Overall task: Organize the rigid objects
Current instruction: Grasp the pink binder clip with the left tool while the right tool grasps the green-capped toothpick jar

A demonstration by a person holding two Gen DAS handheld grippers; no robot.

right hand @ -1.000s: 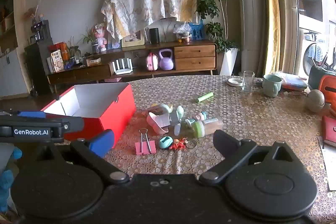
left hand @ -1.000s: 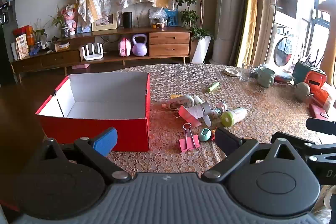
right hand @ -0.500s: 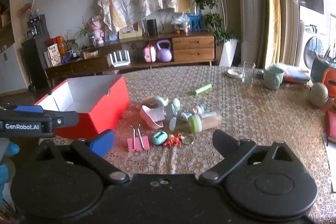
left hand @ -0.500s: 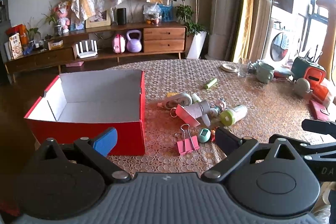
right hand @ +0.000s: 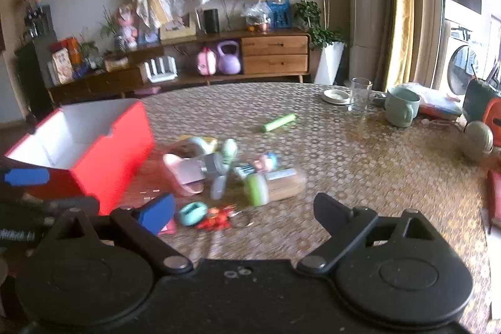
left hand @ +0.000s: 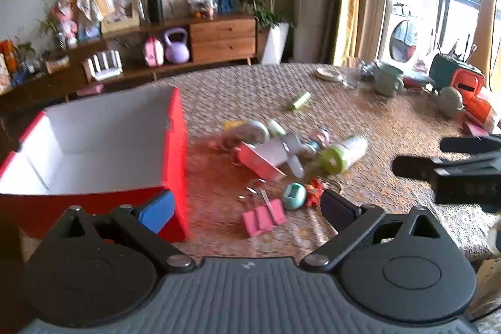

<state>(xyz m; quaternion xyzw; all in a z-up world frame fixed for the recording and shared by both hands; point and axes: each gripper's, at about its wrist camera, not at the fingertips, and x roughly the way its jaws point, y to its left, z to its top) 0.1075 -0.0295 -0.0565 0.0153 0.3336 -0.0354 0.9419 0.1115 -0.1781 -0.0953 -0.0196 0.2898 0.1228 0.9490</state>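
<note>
Box (left hand: 175, 146), red with white inside, stands open at the left of the table (left hand: 360, 108), nothing visible in it. Just right of it lies the clutter to be sorted: pink clip (left hand: 263, 218) nearest, teal oval (left hand: 294, 195) and small red bits (left hand: 314, 188) beside it, a pink-and-white tool heap (left hand: 266, 155) behind, then the green-capped bottle (left hand: 343, 154) on its side. Further back, apart from the pile, lies a green tube (left hand: 300, 100). Cups and other things crowd the far right edge.

Left gripper (left hand: 247, 208) hangs low over the near edge, jaws wide apart and holding nothing, the clip in line between them. Right gripper (right hand: 244, 213) is also spread with nothing between its fingers, though its jaws have just been narrowing a little; the teal oval and red bits sit in its gap.

Both views are smeared, so the approach looks under way rather than settled. Judged from this, the step is picking a first piece. Best to take an outlying item, the clip or the oval, rather than digging into the heap; come down straight, close only once the fingers straddle one piece, and keep the two grippers from crowding the same spot. The bottle could roll if nudged.
</note>
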